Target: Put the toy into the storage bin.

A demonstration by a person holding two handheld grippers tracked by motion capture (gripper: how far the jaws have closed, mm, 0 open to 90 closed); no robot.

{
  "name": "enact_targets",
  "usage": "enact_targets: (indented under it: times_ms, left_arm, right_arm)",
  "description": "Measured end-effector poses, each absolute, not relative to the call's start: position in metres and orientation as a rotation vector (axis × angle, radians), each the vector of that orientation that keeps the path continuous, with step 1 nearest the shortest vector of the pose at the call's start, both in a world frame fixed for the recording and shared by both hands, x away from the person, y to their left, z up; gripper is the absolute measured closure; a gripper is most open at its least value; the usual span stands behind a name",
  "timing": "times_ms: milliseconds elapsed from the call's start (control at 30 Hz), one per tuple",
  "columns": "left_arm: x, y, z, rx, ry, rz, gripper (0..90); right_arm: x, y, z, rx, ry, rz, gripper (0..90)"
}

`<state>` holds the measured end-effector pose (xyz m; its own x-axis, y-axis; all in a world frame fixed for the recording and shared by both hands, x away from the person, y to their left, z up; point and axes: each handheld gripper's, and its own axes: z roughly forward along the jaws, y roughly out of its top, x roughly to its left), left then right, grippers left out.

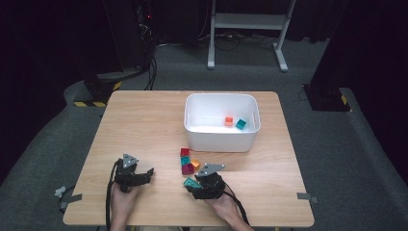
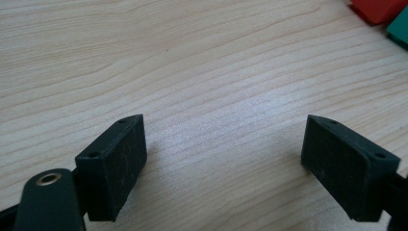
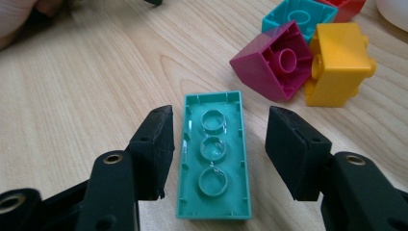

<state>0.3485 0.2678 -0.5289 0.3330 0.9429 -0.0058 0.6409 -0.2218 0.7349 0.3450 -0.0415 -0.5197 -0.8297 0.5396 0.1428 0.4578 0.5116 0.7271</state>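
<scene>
From the high view, the right tongs (image 1: 193, 185) sit low over a teal plate (image 1: 191, 183) near the table's (image 1: 144, 125) front edge, with a cluster of bricks just beyond it: red (image 1: 184, 152), teal (image 1: 185, 160), magenta (image 1: 187, 168) and yellow (image 1: 195, 164). A white bin (image 1: 222, 142) stands farther back, holding an orange brick (image 1: 228, 121) and another teal one (image 1: 241, 124). The left tongs (image 1: 144, 174) rest well apart on the left. In the left gripper view, the left tongs (image 2: 223, 163) are spread over bare wood with nothing between them; a red corner (image 2: 377, 8) and a teal corner (image 2: 399, 30) peek in at top right. In the right gripper view, the right tongs (image 3: 219, 151) are spread wide with the teal plate (image 3: 214, 156) lying hollow side up between the jaws, gaps on both sides, so no pinch yet. The magenta brick (image 3: 276, 65), tipped on its side, and the yellow brick (image 3: 339, 65) lie near the plate's far end. The plate is thin and lies flat, so the likely trouble is that the jaws close above its rim and slip off, or press on one long edge first and skid or tilt it. Its slick plastic walls may also let it swing in a light grip, and pushing forward could knock the magenta brick.
</scene>
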Motion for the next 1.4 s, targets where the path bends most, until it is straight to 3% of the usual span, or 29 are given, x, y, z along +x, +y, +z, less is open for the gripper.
enact_targets:
  times_ms: [300, 700, 1400]
  left_arm:
    - [0.349, 0.268, -0.529, 1.955, 1.387, 0.601, 16.1]
    - [0.349, 0.268, -0.529, 1.955, 1.387, 0.601, 16.1]
    - [0.349, 0.268, -0.529, 1.953, 1.387, 0.598, 16.1]
  right_arm:
    - [0.343, -0.041, -0.522, 0.837, 2.606, 1.158, 57.5]
    - [0.344, -0.043, -0.519, 0.814, 2.603, 1.172, 58.7]
    - [0.360, -0.072, -0.480, 0.870, 2.537, 1.276, 58.7]
